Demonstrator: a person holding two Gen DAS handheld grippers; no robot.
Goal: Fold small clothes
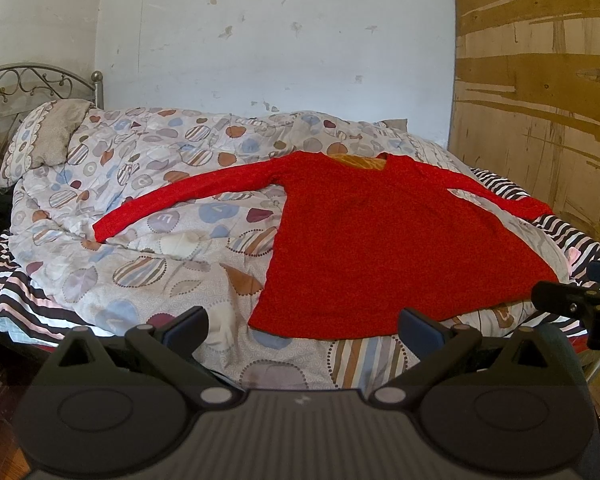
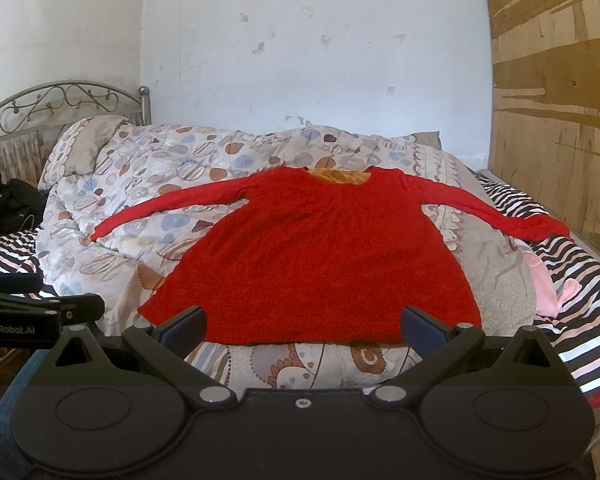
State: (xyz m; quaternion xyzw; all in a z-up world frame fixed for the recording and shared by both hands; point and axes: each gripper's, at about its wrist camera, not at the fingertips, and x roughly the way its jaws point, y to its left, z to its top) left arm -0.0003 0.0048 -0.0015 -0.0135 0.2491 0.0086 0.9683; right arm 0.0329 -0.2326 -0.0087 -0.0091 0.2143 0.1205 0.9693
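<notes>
Tools apart, near sweater.

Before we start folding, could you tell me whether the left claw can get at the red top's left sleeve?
Probably yes: the left claw is open, and the sleeve lies uncovered on the quilt.

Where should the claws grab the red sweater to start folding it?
Probably the sleeve ends. The red sweater lies flat, front up, sleeves spread wide. The left claw could come from the left for the long sleeve's cuff, the right claw from the right for the other cuff; each lies free on the quilt.
</notes>
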